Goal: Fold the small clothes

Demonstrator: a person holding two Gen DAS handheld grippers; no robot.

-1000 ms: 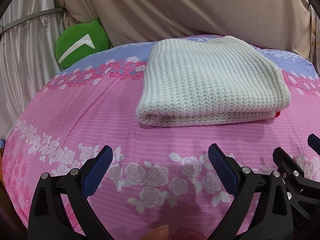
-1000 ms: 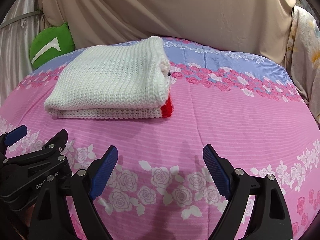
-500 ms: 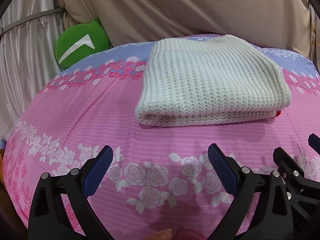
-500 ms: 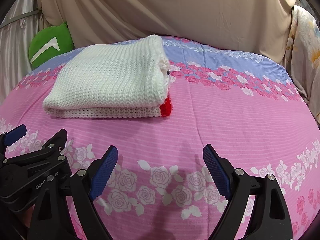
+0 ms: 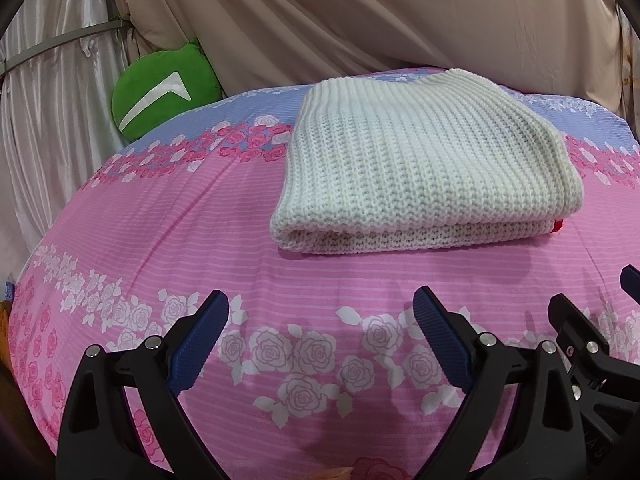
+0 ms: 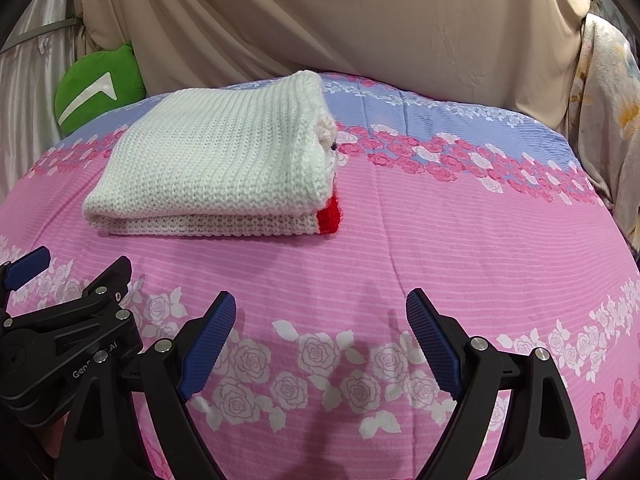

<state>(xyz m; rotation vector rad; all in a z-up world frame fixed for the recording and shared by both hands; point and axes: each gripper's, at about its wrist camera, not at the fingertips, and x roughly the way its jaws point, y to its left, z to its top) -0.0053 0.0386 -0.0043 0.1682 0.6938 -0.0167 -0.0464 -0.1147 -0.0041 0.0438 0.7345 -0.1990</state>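
Folded white chunky-knit garment (image 5: 424,160) lying on the pink and lilac rose-print bedspread (image 5: 200,232), toward its far side. The inner layers of the fold are hidden; only a small red knitted corner (image 6: 329,216) shows at the near right end. A round green plush cushion with a white chevron (image 5: 160,92) is partly hidden behind the bedspread's far left edge, against the beige draped curtain (image 6: 360,20). Left gripper (image 5: 320,340) and right gripper (image 6: 320,338), black with blue ribbed pads, are both spread wide and hold nothing, side by side above bare bedspread, apart from the garment. Open fabric lies right of the garment.
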